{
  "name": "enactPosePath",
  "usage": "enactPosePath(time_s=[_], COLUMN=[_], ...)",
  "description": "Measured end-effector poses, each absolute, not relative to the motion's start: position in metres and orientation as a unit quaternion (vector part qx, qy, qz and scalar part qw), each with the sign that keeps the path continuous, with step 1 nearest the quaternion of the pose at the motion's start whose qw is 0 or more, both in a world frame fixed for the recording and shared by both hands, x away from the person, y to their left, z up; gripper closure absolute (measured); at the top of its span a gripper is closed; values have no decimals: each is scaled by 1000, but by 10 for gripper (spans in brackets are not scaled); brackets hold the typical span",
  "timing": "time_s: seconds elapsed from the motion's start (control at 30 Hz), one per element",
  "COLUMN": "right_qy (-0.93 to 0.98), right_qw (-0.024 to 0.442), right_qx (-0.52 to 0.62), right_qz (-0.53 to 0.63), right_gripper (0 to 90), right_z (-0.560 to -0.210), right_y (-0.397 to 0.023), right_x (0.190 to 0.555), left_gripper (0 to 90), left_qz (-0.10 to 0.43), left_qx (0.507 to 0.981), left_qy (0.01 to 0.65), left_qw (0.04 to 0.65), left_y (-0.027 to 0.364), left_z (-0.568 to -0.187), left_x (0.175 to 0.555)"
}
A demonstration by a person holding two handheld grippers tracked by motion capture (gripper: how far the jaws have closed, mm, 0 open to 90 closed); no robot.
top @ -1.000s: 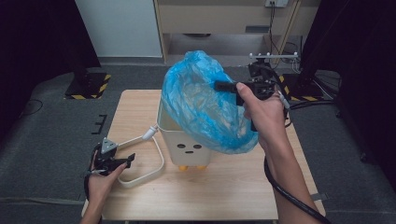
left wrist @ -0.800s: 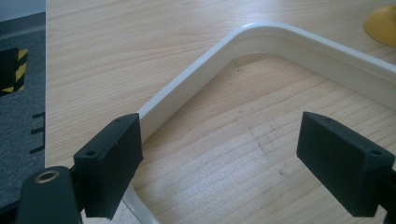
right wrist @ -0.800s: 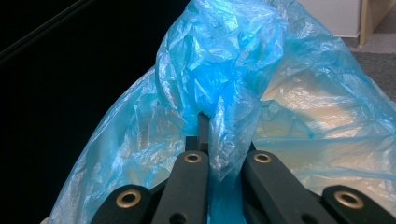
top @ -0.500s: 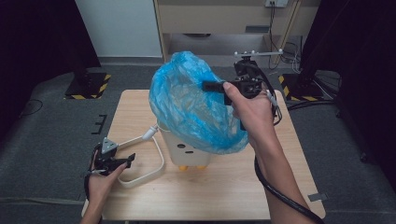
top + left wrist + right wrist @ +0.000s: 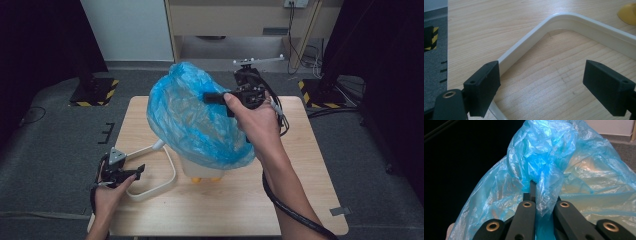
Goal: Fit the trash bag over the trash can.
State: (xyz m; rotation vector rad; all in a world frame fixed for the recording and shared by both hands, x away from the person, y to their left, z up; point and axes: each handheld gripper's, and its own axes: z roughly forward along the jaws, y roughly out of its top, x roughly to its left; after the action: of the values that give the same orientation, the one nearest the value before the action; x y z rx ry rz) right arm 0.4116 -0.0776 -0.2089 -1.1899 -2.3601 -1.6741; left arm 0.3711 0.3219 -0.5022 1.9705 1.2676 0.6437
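A crumpled blue plastic bag hangs spread over a small white bin with yellow feet at the table's middle. My right gripper is shut on a bunched fold at the bag's upper right edge, held above the bin. The bin's white loop handle lies flat on the wood to the left. My left gripper stands open low over the table at that loop, its left jaw right over the bar. A yellow foot shows at the far right.
The wooden table has bare room on its right half and along its front edge. Dark floor surrounds it. A cabinet and cables stand behind, and black stands with striped bases flank the back corners.
My right gripper has carried the bag leftward across the bin, so the bag now hides most of the bin's front. The left hand has stayed put.
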Motion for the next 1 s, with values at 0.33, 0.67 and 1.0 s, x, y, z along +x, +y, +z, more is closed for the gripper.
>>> enactPosePath(time_s=[0.33, 0.67, 1.0], right_qy=[-767, -783, -796], right_qw=[11, 13, 19], right_qx=[-368, -356, -347], right_qz=[-525, -510, -496], right_gripper=[896, 896, 895], right_z=[-214, -218, -227], right_y=[-64, -50, -36], right_x=[408, 403, 402], left_gripper=[135, 135, 135], left_qz=[248, 248, 248], left_qx=[761, 760, 760], left_qy=[489, 489, 488], left_qw=[348, 349, 350], left_y=[321, 321, 321], left_z=[-502, -502, -502], left_x=[371, 371, 372])
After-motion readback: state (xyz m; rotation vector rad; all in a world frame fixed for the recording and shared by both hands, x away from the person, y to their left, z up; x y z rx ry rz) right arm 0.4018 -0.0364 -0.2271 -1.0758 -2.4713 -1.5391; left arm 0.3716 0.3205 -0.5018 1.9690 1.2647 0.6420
